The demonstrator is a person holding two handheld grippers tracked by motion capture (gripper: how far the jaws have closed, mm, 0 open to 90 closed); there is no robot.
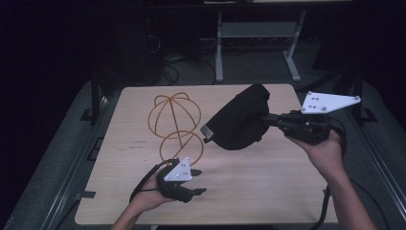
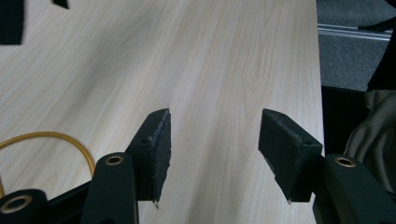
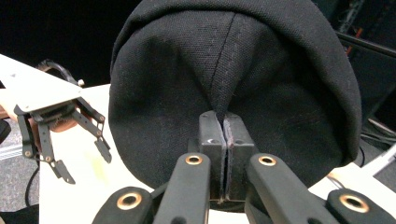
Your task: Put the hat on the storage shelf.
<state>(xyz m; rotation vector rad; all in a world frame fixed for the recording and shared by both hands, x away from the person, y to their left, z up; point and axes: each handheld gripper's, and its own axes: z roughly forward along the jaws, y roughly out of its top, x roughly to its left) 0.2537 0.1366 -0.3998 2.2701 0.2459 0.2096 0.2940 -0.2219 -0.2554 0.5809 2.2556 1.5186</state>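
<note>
While right gripper point(image 3: 223, 140) holds black cap point(image 1: 242, 117) aloft over tabletop point(image 1: 268, 182), fingers clenched on crown fabric; left gripper point(image 1: 189, 189) idle, fingers released, beside wire hat frame point(image 1: 174, 122). Step: carry. Next, probably: lower cap onto frame, centred

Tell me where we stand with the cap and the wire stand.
Done: the right gripper is shut on the black cap and holds it off the table. In hand: the cap hangs in the air beside the yellow wire stand. Left: probably seating it on the stand's bare dome. The left gripper is open and holds nothing.
</note>
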